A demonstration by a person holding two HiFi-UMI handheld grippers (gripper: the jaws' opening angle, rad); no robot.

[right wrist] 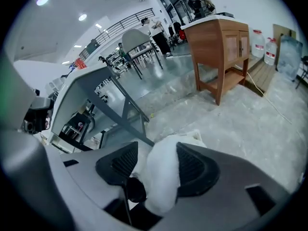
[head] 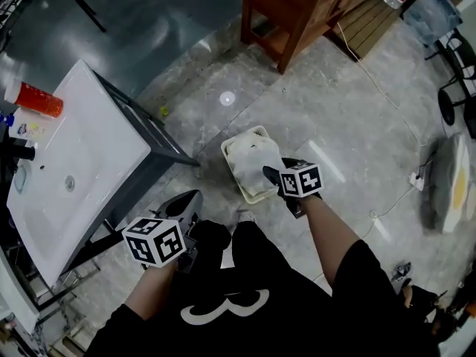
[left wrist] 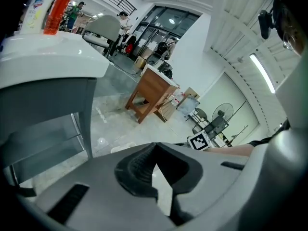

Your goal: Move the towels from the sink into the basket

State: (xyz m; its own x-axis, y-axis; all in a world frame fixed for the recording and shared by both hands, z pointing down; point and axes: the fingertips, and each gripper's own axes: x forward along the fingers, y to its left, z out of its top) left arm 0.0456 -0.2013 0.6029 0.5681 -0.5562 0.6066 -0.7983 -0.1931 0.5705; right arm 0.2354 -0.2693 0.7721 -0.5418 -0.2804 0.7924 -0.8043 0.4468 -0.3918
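Closest to the lens sat my right claw (right wrist: 155, 149), its ribbed black pads standing apart with a soft white cloth towel (right wrist: 161, 179) lying loosely between them, not squeezed: released, as I read it. That towel was right over the opening of the cream plastic basket (head: 240, 137) on the grey floor, and white cloth showed inside it. My left claw (left wrist: 154, 150) was clenched tip to tip on nothing, low beside the white ceramic sink (head: 111, 136) on its dark metal frame. From the head view I saw no towel in the basin.

Trouble, I judged, could come from the cloth itself. Its nap might catch on a ribbed pad, so that lifting away would drag it back out. If it sat off-centre it could drape over the rim and slide to the floor. The basket looked light, and a nudge from my claw could tip or shove it.

Little writing was legible. A white bottle with a blue and red label (left wrist: 36, 6) on the sink's edge carried print too small to read. The red cylindrical container (left wrist: 58, 8) beside it showed none I could make out. The cubes on my claws bore only black-and-white square patterns.
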